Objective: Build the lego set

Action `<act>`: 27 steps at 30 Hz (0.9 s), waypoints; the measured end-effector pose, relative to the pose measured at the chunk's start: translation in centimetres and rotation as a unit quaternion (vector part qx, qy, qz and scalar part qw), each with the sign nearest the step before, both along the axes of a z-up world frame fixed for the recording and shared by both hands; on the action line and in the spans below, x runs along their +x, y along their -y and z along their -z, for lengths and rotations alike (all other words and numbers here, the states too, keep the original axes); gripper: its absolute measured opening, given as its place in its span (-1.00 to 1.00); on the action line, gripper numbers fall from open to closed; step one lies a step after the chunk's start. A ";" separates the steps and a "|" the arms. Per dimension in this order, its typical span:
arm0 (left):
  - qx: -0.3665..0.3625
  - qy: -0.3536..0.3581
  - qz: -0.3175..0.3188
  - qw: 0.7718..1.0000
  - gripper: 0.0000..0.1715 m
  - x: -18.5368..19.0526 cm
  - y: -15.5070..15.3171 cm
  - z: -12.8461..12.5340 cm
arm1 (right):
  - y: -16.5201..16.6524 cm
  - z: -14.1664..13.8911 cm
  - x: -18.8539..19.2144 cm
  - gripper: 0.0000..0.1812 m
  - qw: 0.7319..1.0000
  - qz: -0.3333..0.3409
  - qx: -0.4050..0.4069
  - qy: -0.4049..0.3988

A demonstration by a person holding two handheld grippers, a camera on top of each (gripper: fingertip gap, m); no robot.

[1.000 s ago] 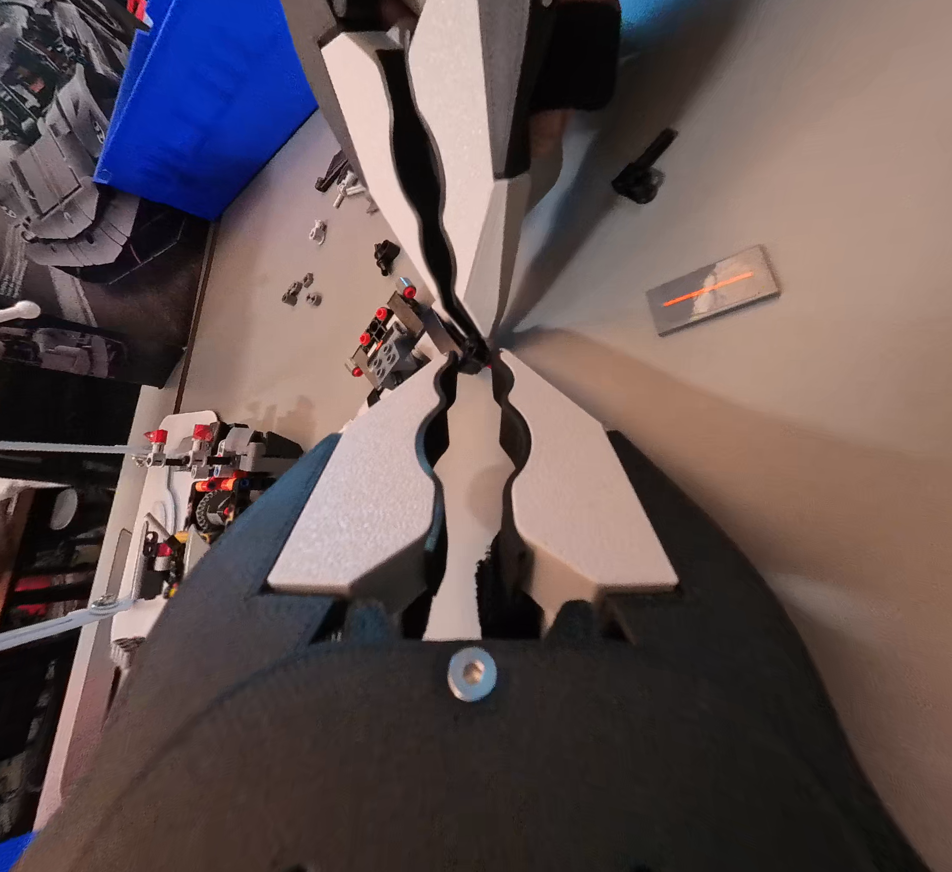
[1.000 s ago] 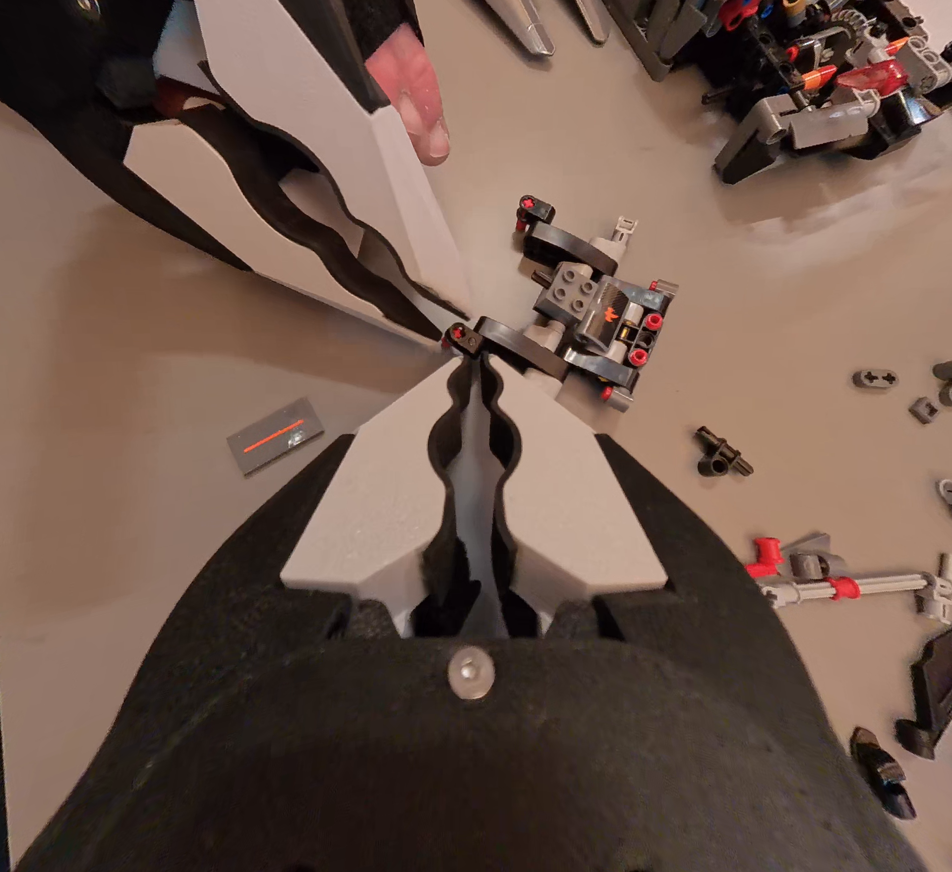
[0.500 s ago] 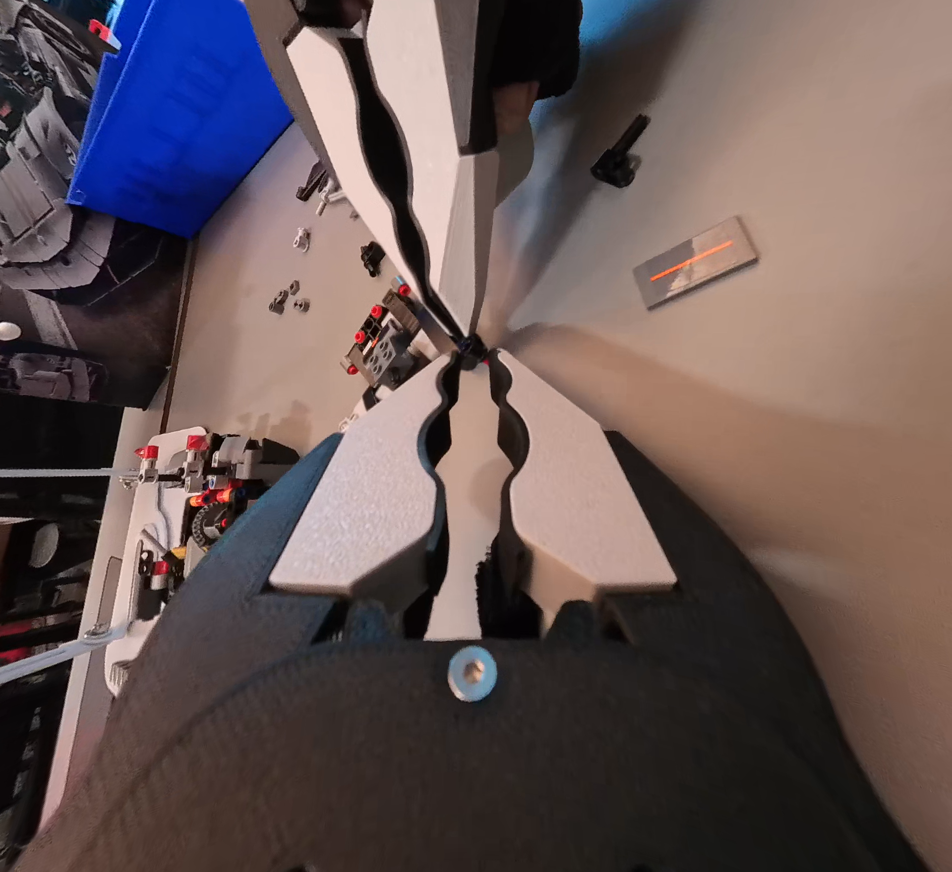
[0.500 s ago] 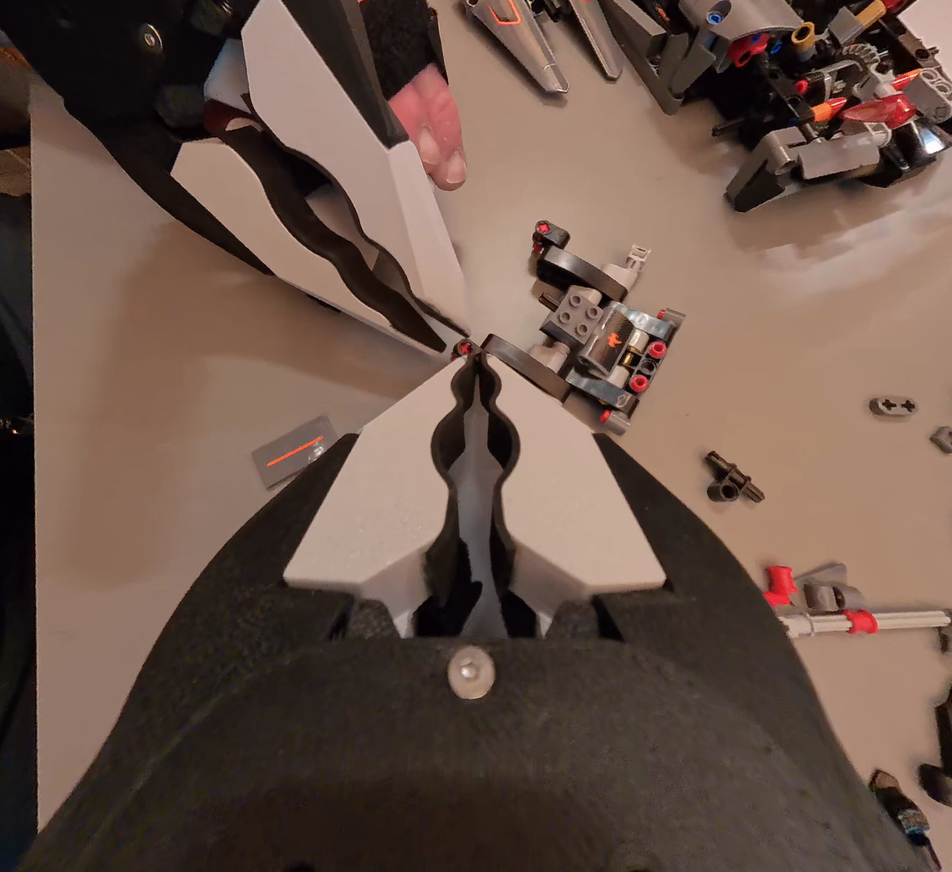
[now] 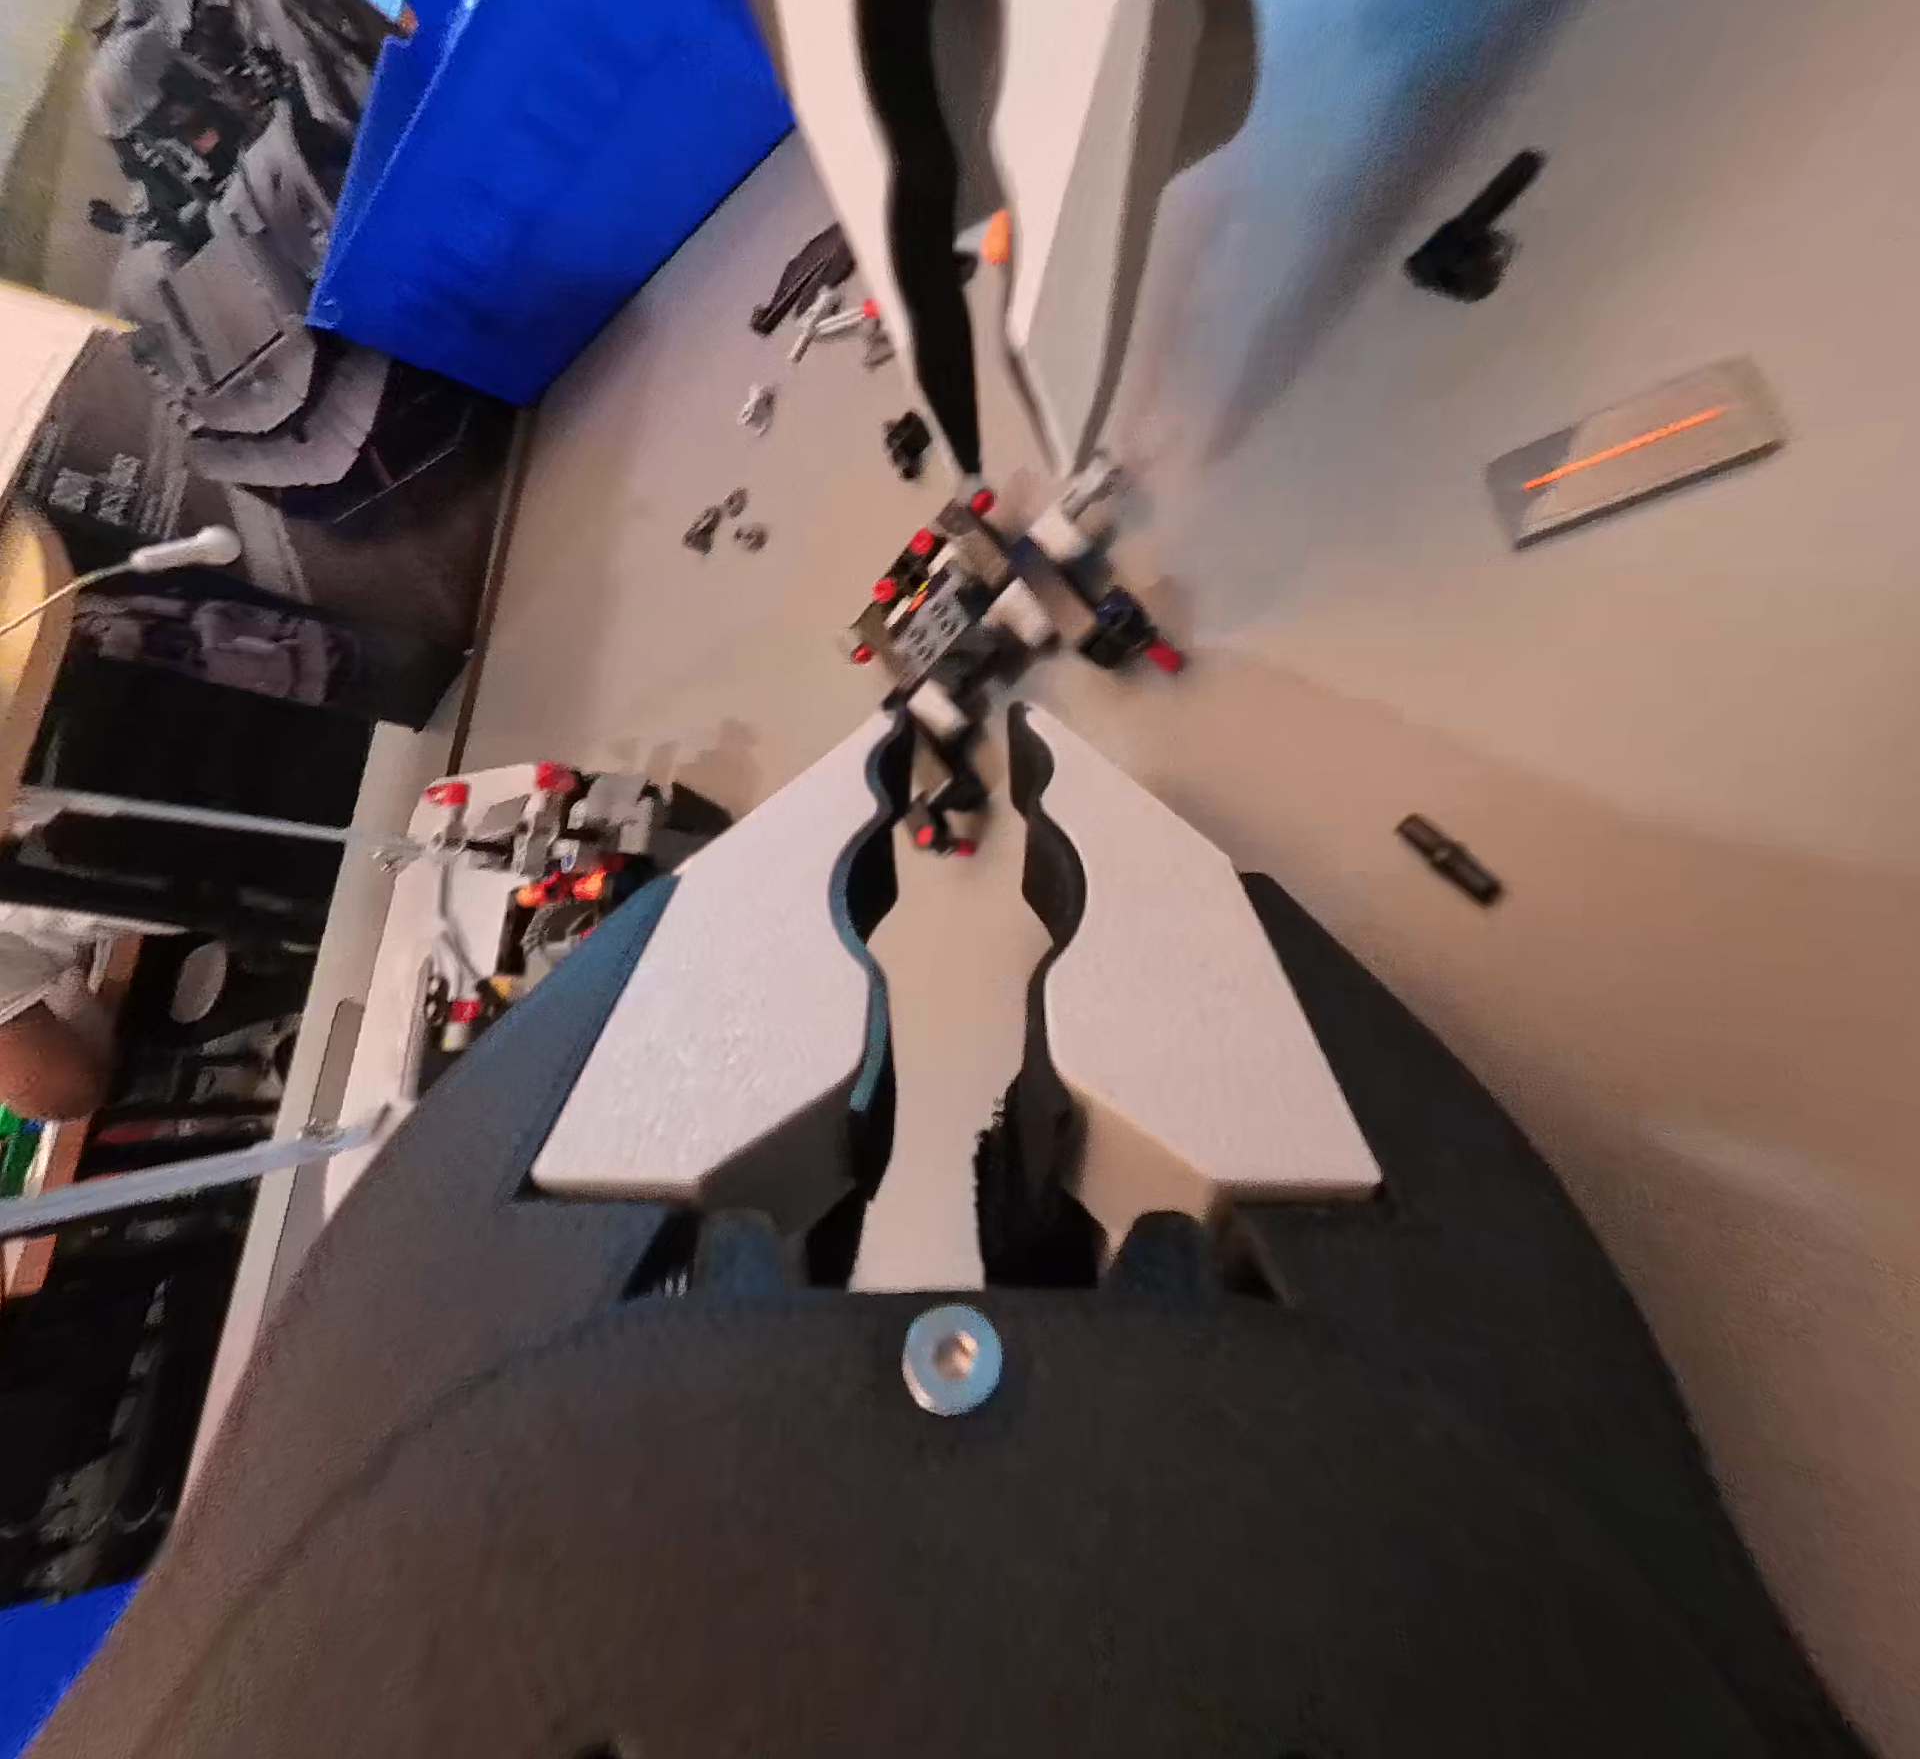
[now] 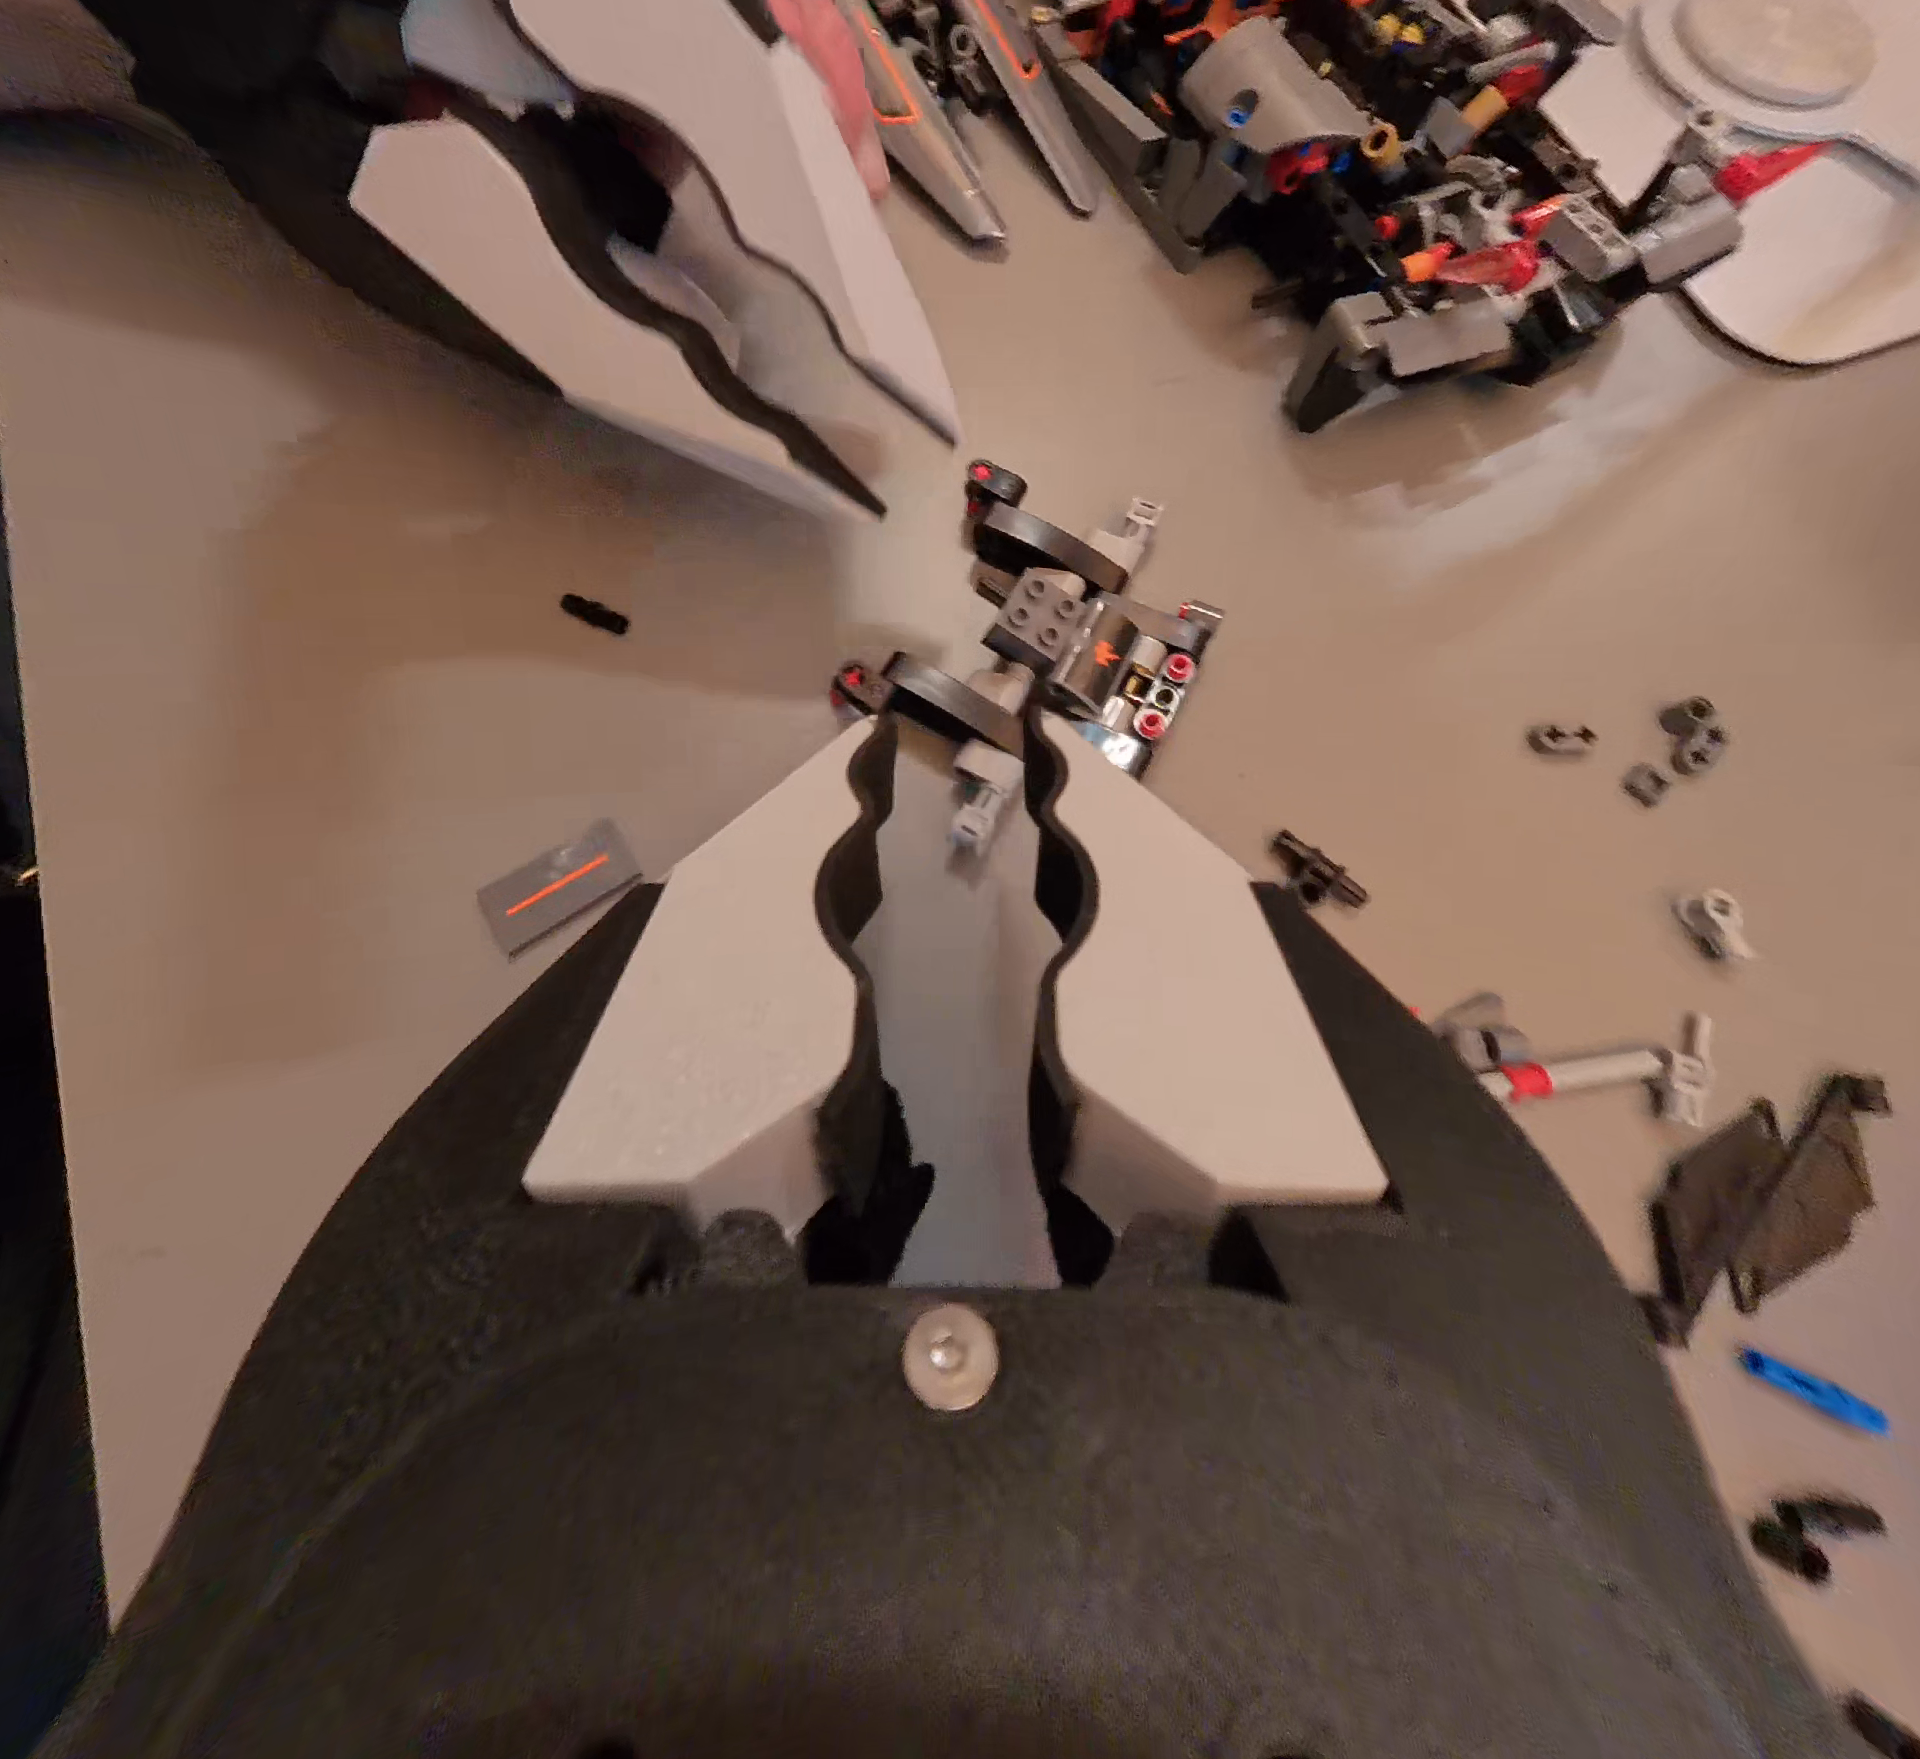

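Left wrist view: the picture is smeared by motion, so small parts are hard to read. The left hand-held gripper (image 5: 951, 722) has its fingers apart with nothing between them but bare table (image 5: 1558, 1034); past the tips lies the small lego sub-assembly (image 5: 966, 608), grey and black with red pins, resting on the table. The right hand-held gripper (image 5: 1023, 452) reaches in from the top edge, cut off by the frame, its tips just beyond the sub-assembly. A grey tile with an orange line (image 5: 1636, 452) lies to the right, a short black pin (image 5: 1447, 857) nearer, and a black connector (image 5: 1470, 239) farther off. A blue bin (image 5: 540, 151) and the set's box (image 5: 208, 307) stand at left, partly cut off.

Right wrist view: sharper. The right hand-held gripper (image 6: 951, 722) is also spread open and empty, its tips at the near edge of the lego sub-assembly (image 6: 1070, 629), a light-grey axle end showing in the gap. The left hand-held gripper (image 6: 914, 473) comes in tilted from the upper left, fingers parted, with fingertips of the person's hand (image 6: 831, 68) behind it. The large partly built model (image 6: 1351, 130) sits at the far right, its upper part cut off. Loose pieces lie scattered on the right, several too blurred to identify.
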State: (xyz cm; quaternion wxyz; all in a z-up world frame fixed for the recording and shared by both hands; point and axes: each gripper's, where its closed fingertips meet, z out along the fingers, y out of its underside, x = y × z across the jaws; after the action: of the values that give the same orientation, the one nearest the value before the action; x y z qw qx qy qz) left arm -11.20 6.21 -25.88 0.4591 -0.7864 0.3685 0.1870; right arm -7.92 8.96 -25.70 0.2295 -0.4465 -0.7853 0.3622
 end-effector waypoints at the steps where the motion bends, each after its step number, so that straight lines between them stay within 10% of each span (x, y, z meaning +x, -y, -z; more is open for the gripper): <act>1: 0.001 0.005 -0.007 1.000 -0.80 -0.7 0.0 -0.2 | -0.3 -0.1 0.1 -0.71 1.000 0.011 0.003 0.002; 7: -0.035 0.042 -0.038 0.998 -0.69 -3.7 0.0 0.8 | -0.6 1.6 -0.5 -0.27 0.995 0.088 0.009 0.035; 27: -0.096 0.118 0.014 0.988 -0.74 -1.2 1.6 2.0 | -0.2 2.0 -2.1 -0.27 0.998 -0.008 0.006 0.062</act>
State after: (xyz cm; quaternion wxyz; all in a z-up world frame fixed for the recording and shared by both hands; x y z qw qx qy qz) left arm -12.36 4.63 -27.93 0.4246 -0.8379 0.3392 0.0501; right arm -10.02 9.14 -27.70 0.1805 -0.4604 -0.8038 0.3308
